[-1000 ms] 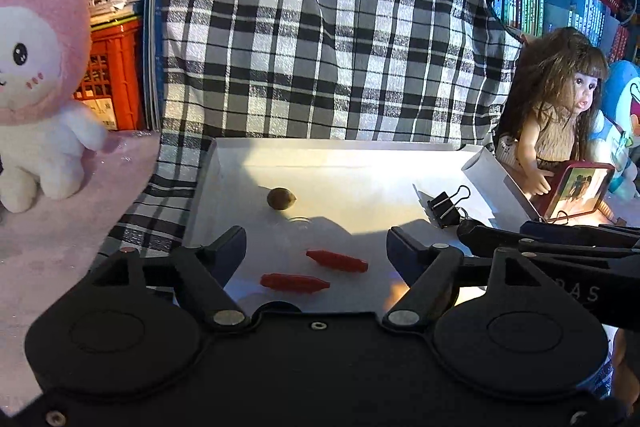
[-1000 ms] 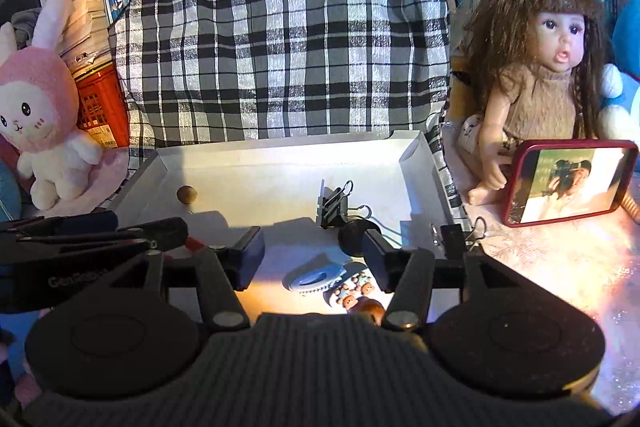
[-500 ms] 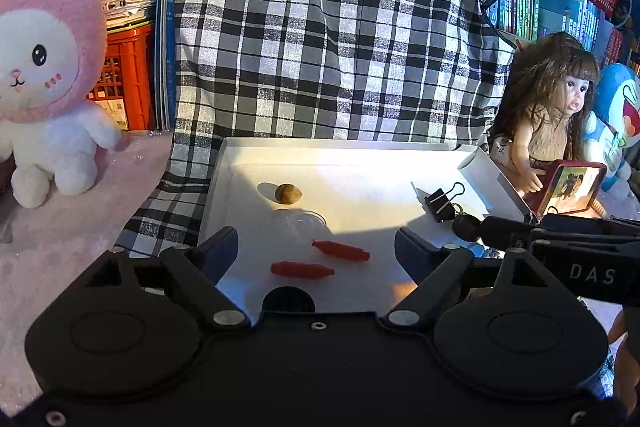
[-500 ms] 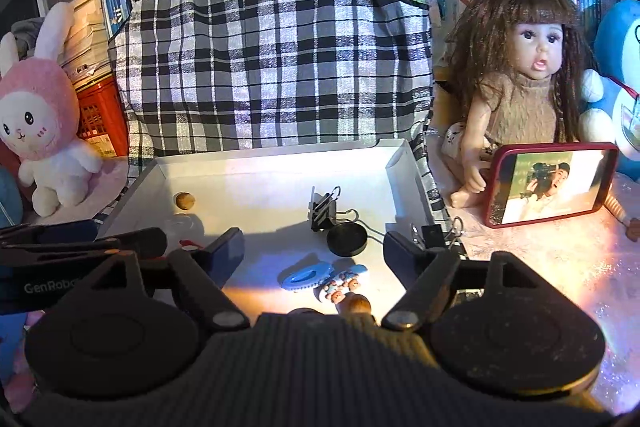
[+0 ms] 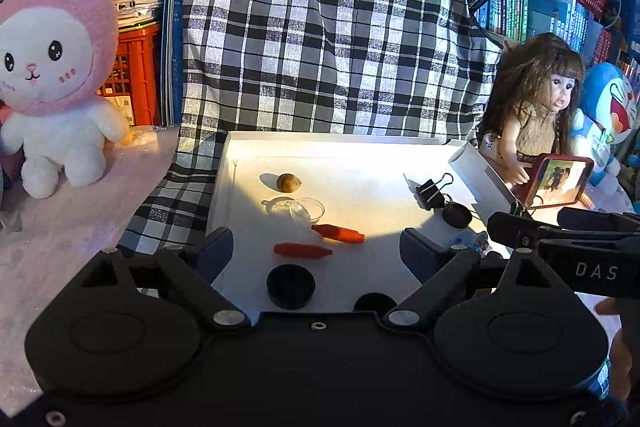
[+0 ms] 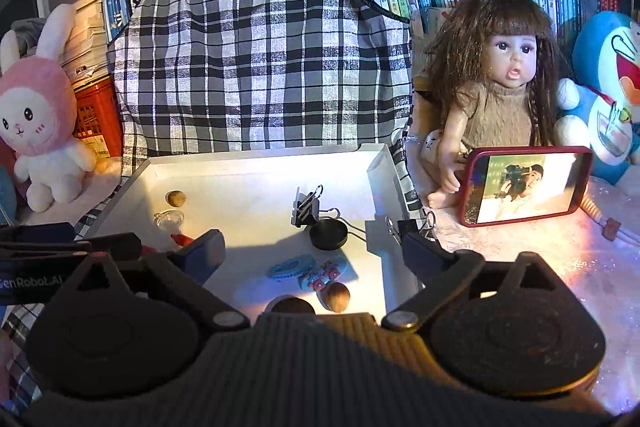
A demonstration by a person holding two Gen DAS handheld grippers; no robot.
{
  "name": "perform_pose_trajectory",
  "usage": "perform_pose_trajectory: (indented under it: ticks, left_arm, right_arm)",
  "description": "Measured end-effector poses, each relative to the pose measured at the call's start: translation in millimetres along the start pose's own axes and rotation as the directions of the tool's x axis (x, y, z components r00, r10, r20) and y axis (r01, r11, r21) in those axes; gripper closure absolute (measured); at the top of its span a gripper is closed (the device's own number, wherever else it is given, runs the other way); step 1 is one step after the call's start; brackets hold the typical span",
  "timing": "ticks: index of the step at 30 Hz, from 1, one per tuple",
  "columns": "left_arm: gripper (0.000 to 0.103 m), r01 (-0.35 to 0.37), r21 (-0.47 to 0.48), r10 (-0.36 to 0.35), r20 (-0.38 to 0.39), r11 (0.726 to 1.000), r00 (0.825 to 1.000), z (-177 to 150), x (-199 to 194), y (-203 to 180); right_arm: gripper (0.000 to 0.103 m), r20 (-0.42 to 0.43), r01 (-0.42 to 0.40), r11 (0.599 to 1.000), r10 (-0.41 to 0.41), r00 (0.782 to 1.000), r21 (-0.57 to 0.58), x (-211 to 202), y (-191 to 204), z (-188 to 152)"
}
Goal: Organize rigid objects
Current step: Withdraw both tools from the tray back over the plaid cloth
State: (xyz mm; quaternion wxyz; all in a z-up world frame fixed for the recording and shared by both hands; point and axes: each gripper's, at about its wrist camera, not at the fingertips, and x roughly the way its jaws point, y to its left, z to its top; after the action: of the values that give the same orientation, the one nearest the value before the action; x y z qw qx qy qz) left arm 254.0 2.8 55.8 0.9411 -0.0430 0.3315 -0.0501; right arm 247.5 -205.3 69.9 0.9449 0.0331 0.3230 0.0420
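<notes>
**Ana:** Rigid bits and pieces, all lying in the white tray (image 5: 340, 155) on the table. From the left hand's view, what lies before the left tongs (image 5: 316, 251)?

**Ben:** Its jaws are opening, nearly at full spread, with nothing gripped. Two red pegs lie just beyond the gap: the nearer red peg (image 5: 302, 249) and the farther red peg (image 5: 338, 233), both with their long axis running left to right, so across the jaws' line of closing. A black cap (image 5: 291, 285) sits nearest, low in the gap. Farther off are a clear lid (image 5: 306, 209) and a nut (image 5: 288, 182); a binder clip (image 5: 431, 191) stands to the right.

**Ana:** And the right hand's view?

**Ben:** The right tongs (image 6: 310, 253) are opening too, spread very wide and empty. Between the jaws lie a blue toothed strip (image 6: 290, 265), a small blue toy (image 6: 322, 273) and a brown nut (image 6: 336, 297), close together at the tray's near right. A black disc (image 6: 329, 233) sits just beyond, touching the binder clip. Another clip (image 6: 410, 225) grips the tray's right rim.

**Ana:** So which hand takes what?

**Ben:** I'd judge the left is nearer the pegs, the right nearer the blue cluster. The pegs would want a turned wrist for a grip across their width. The doll (image 6: 496, 95) and phone (image 6: 524, 185) sit outside, right of the tray.
</notes>
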Motion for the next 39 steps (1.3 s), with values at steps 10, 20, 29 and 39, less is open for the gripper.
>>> perform_pose_trajectory:
  ticks: [10,20,29,39]
  left_arm:
    - [0.012,0.005,0.013,-0.005,0.023,1.000,1.000,-14,-28,3]
    - [0.012,-0.016,0.015,0.016,0.049,1.000,0.999,-38,-57,7]
    - [0.010,-0.027,0.045,0.024,0.070,0.999,0.997,-70,-79,3]
    - [0.010,-0.056,0.074,0.053,0.048,0.996,0.997,-101,-84,-2]
  right_arm:
    - [0.000,-0.004,0.018,1.000,-0.018,1.000,0.012,-15,-4,-11]
    - [0.000,0.016,0.010,1.000,-0.010,1.000,0.012,-42,0,-35]
    - [0.000,0.021,0.013,1.000,-0.013,1.000,-0.001,-64,6,-65]
    - [0.000,-0.012,0.022,1.000,-0.023,1.000,-0.014,-75,10,-94]
